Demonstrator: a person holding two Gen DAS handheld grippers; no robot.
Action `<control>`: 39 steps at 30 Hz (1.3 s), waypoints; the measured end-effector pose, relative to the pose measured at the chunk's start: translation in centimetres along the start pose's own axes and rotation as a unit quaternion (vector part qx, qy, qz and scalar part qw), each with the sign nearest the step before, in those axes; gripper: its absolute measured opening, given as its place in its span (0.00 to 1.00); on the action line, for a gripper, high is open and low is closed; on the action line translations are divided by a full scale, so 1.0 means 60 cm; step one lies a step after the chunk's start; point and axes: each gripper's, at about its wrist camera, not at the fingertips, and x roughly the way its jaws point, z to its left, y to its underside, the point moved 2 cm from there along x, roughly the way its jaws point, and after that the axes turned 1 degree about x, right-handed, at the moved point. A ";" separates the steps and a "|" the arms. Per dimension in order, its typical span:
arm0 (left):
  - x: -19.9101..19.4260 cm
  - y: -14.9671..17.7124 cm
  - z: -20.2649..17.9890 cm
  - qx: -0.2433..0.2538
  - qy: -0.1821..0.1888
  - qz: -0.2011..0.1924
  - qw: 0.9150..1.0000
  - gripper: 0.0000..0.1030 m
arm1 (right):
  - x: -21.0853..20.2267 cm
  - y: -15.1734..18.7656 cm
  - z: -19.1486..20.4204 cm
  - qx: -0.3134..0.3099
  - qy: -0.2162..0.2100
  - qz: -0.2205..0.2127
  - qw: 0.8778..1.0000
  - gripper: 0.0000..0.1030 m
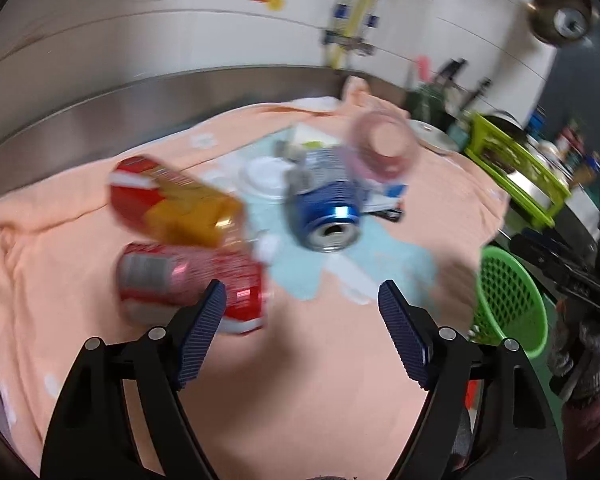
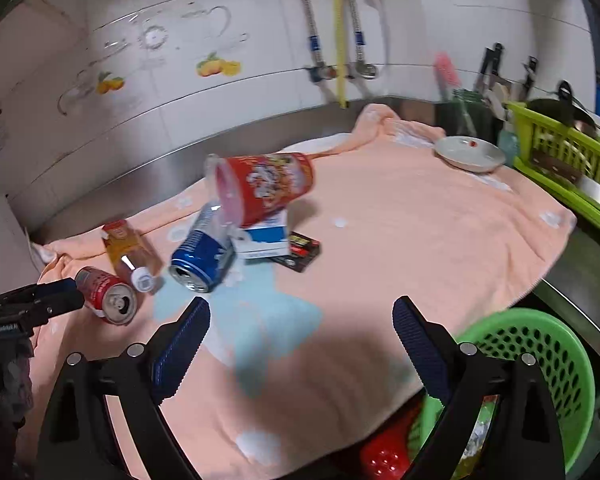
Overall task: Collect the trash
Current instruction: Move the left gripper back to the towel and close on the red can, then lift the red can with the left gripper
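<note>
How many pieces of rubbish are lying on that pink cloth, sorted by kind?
Drink cans: 2, a red can and a blue can
Cups: 1, a red paper cup on its side
Small boxes: 2, a blue-white box and a black box
Orange pouch: 1
Total: 6

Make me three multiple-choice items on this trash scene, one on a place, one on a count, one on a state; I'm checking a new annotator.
1. Where does the blue can lie?
A. on the peach cloth
B. in the green basket
C. on the white plate

2. How many red cans like the red can lie on the cloth?
A. none
B. one
C. three

3. How do the right gripper jaws stand?
A. shut on a can
B. shut on nothing
C. open, holding nothing

Answers: 1 A, it lies on its side on the cloth; 2 B, only one shows; 3 C, bare cloth shows between the pads.
</note>
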 end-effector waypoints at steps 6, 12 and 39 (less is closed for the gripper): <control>-0.004 0.006 0.075 -0.119 -0.041 0.015 0.992 0.75 | 0.018 -0.004 0.026 -0.017 -0.023 0.003 1.000 0.87; 0.022 0.006 0.127 -0.271 -0.062 0.040 0.960 0.75 | 0.029 -0.002 0.024 -0.019 -0.053 0.003 0.998 0.87; 0.102 0.005 0.136 -0.449 -0.173 0.048 0.875 0.80 | 0.068 0.044 -0.029 -0.002 -0.123 0.020 0.992 0.87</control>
